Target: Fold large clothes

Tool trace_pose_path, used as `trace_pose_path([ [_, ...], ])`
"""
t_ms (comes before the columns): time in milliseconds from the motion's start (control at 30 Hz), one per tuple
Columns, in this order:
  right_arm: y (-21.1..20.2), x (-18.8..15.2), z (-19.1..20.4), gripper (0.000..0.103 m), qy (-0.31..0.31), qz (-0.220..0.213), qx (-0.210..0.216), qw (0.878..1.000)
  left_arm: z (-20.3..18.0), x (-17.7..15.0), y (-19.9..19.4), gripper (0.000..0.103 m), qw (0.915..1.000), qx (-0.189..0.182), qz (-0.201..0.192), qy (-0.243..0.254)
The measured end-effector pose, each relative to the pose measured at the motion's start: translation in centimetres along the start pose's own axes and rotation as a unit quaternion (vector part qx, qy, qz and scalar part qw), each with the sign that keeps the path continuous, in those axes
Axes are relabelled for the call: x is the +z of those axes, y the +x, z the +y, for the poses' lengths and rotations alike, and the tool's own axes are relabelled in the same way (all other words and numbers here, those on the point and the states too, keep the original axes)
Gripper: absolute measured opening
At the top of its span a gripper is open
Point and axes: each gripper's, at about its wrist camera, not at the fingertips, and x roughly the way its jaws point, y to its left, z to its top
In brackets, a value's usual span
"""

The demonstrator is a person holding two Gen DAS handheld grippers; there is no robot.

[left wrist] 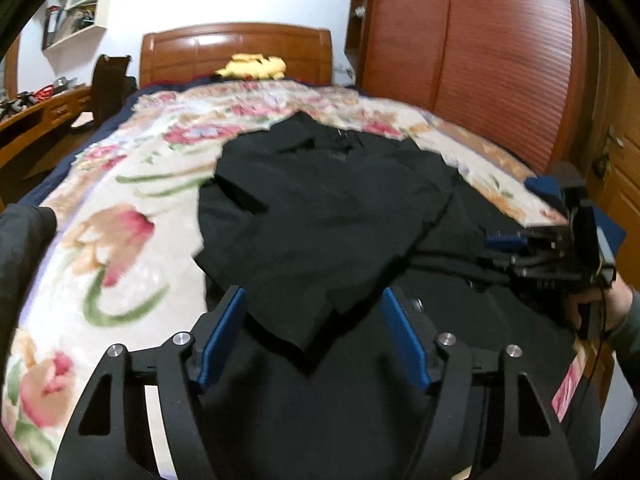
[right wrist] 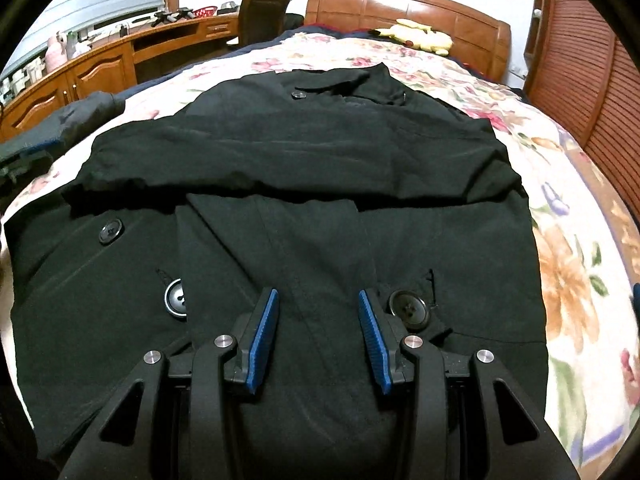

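Black woollen coat with large dark buttons [right wrist: 304, 184] lying flat on the floral quilted bedspread [left wrist: 132, 184]. Left gripper [left wrist: 314, 320]: blue pads parted wide over a folded sleeve, not pressing it. Right gripper [right wrist: 318, 316]: jaws half-parted above the coat's front, gripping nothing.

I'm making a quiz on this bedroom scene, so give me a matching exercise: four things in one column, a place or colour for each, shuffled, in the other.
Things:
1. black coat
2. yellow plush toy
3. gripper pads
4. wooden desk

Descriptions:
A. blue
B. against the headboard
C. spread on the floral blanket
D. along the wall left of the bed

Pairs: 1-C, 2-B, 3-A, 4-D
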Motion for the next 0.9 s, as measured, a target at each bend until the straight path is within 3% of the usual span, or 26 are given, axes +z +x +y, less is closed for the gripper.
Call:
trace_pose_path([
  [167,-0.5,-1.1,-0.4,0.043,0.006,-0.007,0.005,1.0,-1.1,-0.8,1.5,0.055,0.9988,0.012,0.039,0.026],
  [233,-0.4,-1.4,-0.4,0.043,0.008,-0.009,0.006,1.0,-1.1,-1.1,2.1,0.039,0.9981,0.019,0.052,0.028],
  [300,-0.4,-1.5,-0.5,0.044,0.012,-0.011,0.008,1.0,-1.0,-1.2,2.3,0.013,0.9976,0.026,0.058,0.028],
  [333,-0.4,-1.6,-0.5,0.044,0.014,-0.012,0.008,1.0,-1.1,-1.3,2.2,0.01,0.9975,0.028,0.057,0.03],
  [667,-2.6,-1.8,-0.3,0.043,0.033,-0.027,0.004,0.999,-3.8,-1.6,-2.8,0.006,0.9984,0.034,0.01,0.044],
  [767,-4.3,-2.5,-0.3,0.043,0.039,-0.031,0.022,0.999,-4.5,-1.8,-3.6,0.006,0.9983,0.03,0.008,0.049],
  [900,-5.8,-3.7,-0.1,0.043,0.032,-0.029,0.013,0.999,-4.4,-1.7,-3.7,0.007,0.9983,0.039,0.009,0.043],
])
